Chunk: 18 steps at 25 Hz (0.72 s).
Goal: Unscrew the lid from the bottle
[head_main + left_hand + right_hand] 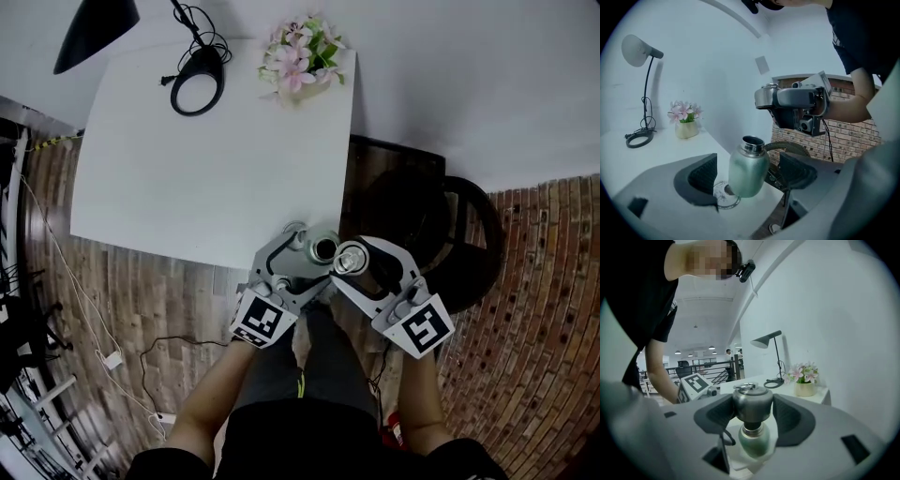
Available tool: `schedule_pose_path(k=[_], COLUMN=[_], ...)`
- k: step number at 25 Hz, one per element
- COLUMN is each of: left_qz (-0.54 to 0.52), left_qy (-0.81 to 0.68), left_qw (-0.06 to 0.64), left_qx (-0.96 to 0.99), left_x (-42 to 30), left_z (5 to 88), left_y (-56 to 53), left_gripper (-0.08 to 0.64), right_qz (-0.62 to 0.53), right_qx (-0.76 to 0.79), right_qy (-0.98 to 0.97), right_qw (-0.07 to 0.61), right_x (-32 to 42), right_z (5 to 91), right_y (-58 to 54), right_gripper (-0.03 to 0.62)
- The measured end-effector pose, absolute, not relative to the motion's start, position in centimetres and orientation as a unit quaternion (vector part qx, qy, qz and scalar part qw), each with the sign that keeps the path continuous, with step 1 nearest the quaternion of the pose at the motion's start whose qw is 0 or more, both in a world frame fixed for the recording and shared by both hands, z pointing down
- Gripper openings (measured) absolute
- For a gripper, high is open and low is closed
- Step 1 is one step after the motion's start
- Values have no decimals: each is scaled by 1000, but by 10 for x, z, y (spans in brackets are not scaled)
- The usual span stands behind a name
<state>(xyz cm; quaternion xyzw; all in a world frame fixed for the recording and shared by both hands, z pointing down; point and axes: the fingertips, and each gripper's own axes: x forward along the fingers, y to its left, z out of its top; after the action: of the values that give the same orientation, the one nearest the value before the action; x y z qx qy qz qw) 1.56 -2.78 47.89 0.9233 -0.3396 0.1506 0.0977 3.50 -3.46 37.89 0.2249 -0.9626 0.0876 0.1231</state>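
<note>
A pale green metal bottle [747,168] stands with its mouth open at the near right corner of the white table [206,159]. My left gripper [752,176] is open around the bottle, and both pads [703,173] stand apart from its sides. My right gripper [752,416] is shut on the round steel lid [752,404], which is off the neck and held just above the bottle [753,441]. From the head view the open mouth of the bottle [323,249] lies beside the lid [351,257], to its left. In the left gripper view the lid [765,97] hangs high, to the upper right of the bottle.
A black desk lamp [94,28] with a ring base [197,84] and a pot of pink flowers [302,52] stand at the table's far side. A dark chair [422,216] sits right of the table. Cables run over the floor at left. The table edge is close under the bottle.
</note>
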Motion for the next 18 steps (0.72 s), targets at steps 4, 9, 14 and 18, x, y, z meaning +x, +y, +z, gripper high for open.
schedule_pose_path(k=[4, 9, 14, 18], left_qz=[158, 163, 142, 131], left_qy=[-345, -354, -377, -389], left_qw=[113, 127, 114, 97], left_qx=[918, 912, 908, 907], left_x=[3, -10, -21, -28], left_z=[467, 450, 420, 400], left_y=[-15, -7, -13, -17], left_gripper=[393, 391, 386, 242], right_qz=[79, 67, 49, 22], right_qx=[247, 268, 301, 322], right_qy=[-958, -952, -946, -942], right_qw=[123, 130, 113, 94], right_x=[39, 44, 54, 60], right_z=[360, 336, 311, 291], right_y=[-30, -26, -31, -37], right_gripper=[264, 264, 264, 264])
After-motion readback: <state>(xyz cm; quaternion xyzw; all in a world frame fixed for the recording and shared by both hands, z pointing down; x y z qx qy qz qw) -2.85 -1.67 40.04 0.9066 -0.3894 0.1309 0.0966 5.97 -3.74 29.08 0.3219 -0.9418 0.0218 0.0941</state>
